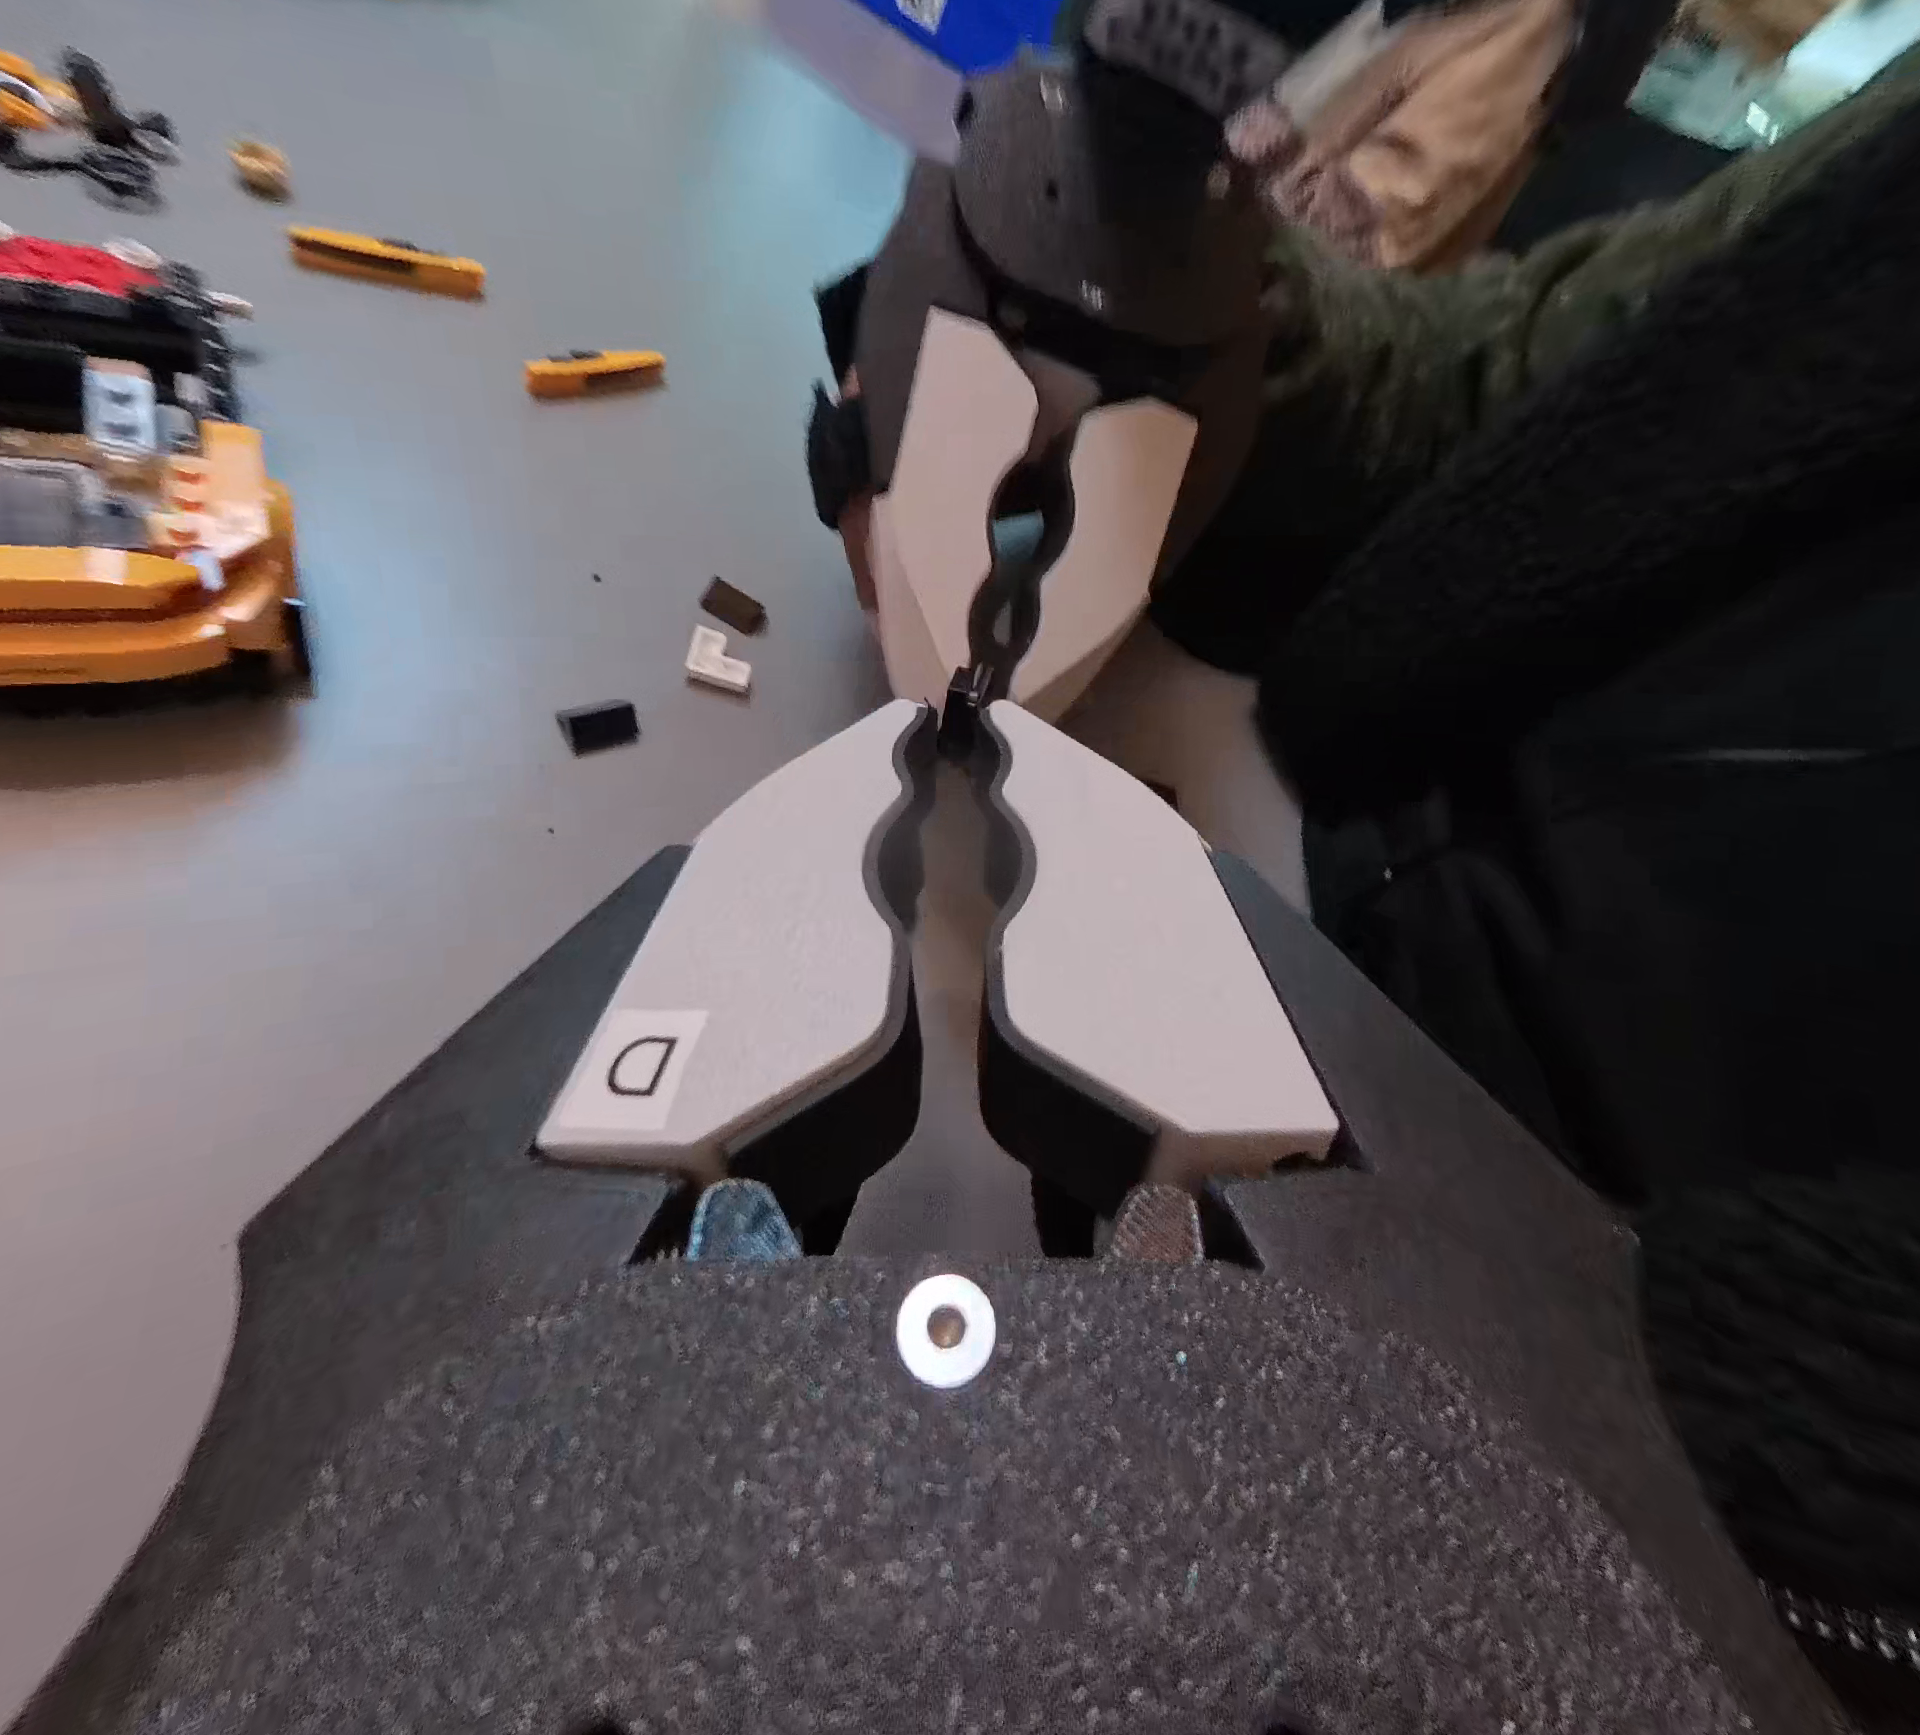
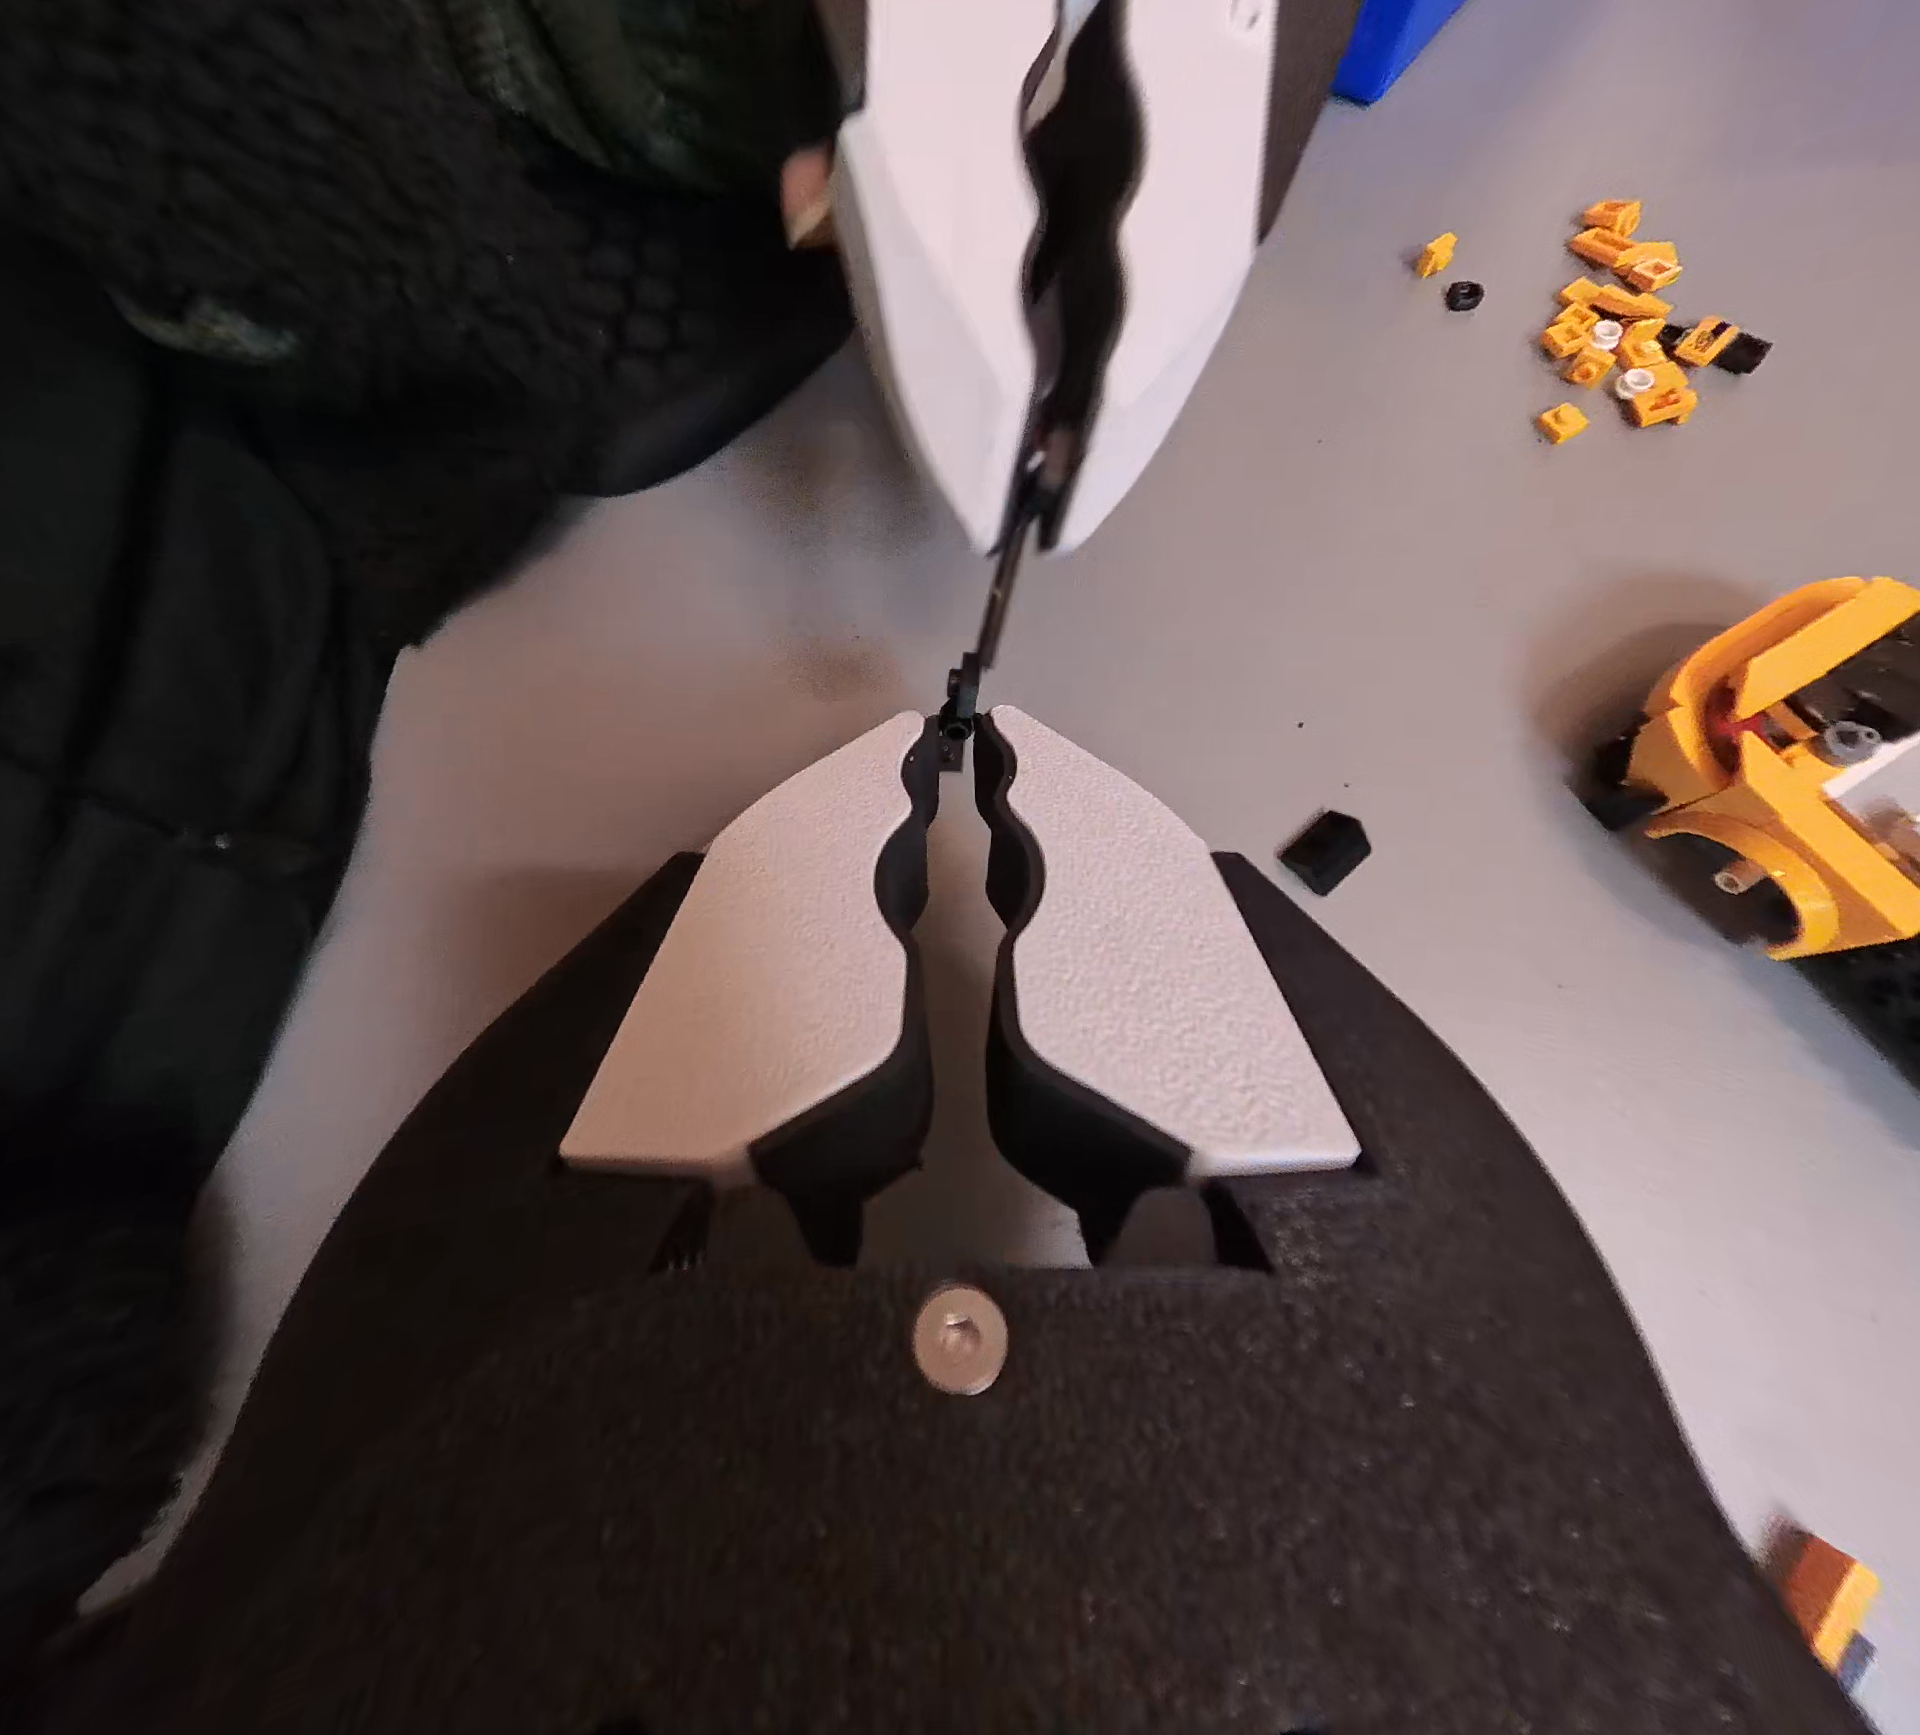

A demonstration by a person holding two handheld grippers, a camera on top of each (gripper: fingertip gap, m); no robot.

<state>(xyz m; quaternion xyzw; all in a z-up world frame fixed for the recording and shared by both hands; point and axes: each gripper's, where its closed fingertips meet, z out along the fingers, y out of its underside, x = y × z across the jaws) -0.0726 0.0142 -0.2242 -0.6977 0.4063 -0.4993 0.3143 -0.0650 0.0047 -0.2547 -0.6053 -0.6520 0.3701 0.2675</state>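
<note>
Tip to tip, both grippers' jaws pinch small black pieces (image 2: pixel 958 729) above the table (image 2: pixel 1351 646).

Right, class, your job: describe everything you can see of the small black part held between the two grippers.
The small black part is a thin, dark plastic-looking piece, seemingly a slim bar joined to a small stubby end with a round socket. It hangs above the grey table, not resting on it. The right gripper pinches the stubby end at its fingertips; the left gripper clamps the bar's far end. It runs slightly tilted between them. Finer detail is too small to tell.
</note>
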